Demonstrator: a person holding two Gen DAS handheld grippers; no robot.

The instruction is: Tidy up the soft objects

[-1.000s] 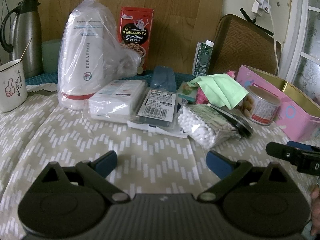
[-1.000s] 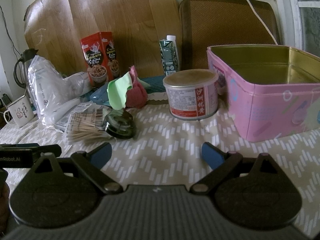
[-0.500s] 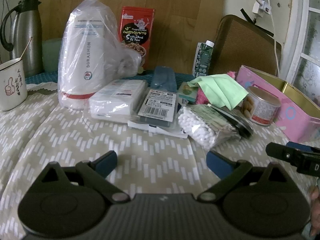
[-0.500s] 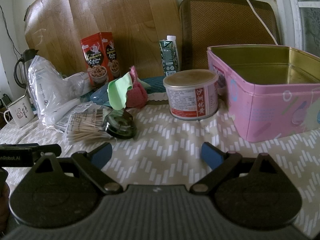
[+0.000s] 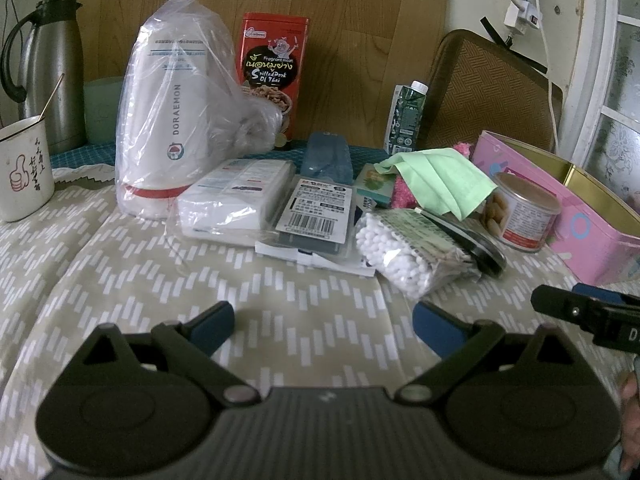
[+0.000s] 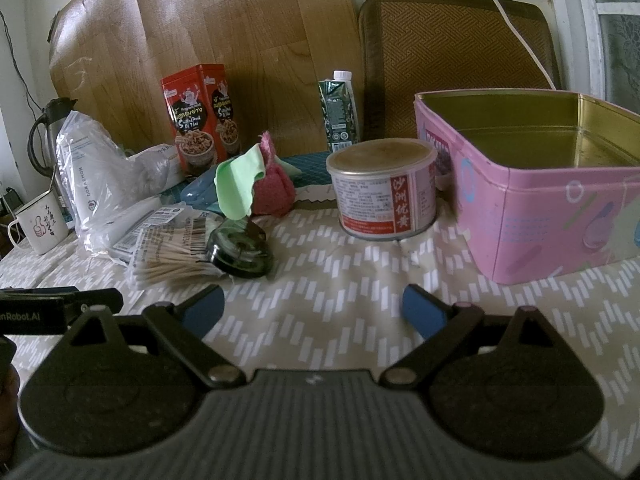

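Note:
A light green cloth [image 5: 440, 180] lies draped over a pink fluffy cloth [image 5: 402, 194] in the middle of the clutter; both show in the right wrist view, green [image 6: 236, 184] and pink [image 6: 274, 192]. A bag of cotton swabs [image 5: 404, 248] lies in front of them. An open pink tin box [image 6: 540, 200] stands at the right, its inside bare. My left gripper [image 5: 324, 326] is open and empty above the tablecloth, short of the swabs. My right gripper [image 6: 314, 312] is open and empty, in front of a round can [image 6: 384, 188].
A bagged white Doraemon item [image 5: 168, 120], tissue pack [image 5: 236, 200], blister pack [image 5: 320, 212], red snack box [image 5: 274, 72], drink carton [image 5: 406, 116], black round lid [image 6: 240, 254], mug [image 5: 24, 168] and steel flask [image 5: 48, 64] crowd the table. A chair back [image 6: 460, 56] stands behind.

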